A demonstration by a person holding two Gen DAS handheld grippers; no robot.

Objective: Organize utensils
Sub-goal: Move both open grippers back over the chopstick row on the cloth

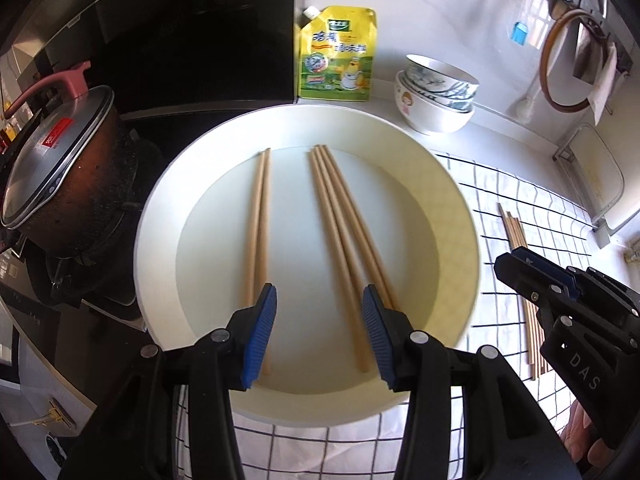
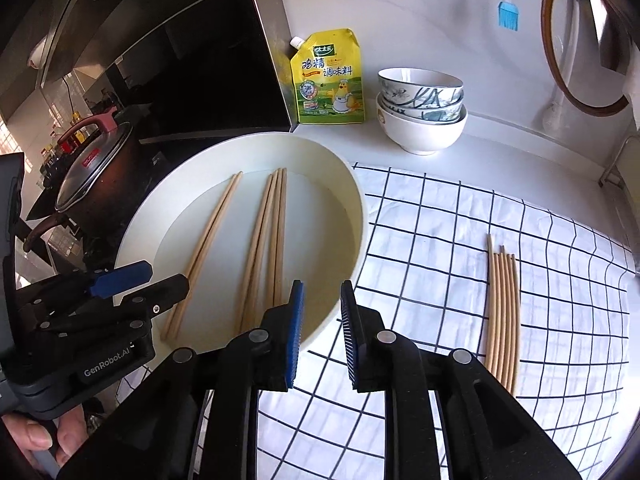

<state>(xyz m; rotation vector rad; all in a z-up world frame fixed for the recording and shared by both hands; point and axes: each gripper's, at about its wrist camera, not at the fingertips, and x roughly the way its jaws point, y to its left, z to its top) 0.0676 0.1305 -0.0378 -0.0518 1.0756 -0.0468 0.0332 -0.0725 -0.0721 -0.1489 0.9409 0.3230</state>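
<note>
Left wrist view: we see the left gripper [image 1: 319, 334] spread wide, empty, over the tray [image 1: 452, 216] holding chopsticks [image 1: 344, 232]; right gripper [image 2: 320, 334] narrower, also empty.

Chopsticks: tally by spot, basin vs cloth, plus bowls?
Chopsticks in the white basin: 6, a pair and a group of four
Chopsticks on the checked cloth: 6
Stacked bowls: 3
Total: 12 chopsticks, 3 bowls
</note>
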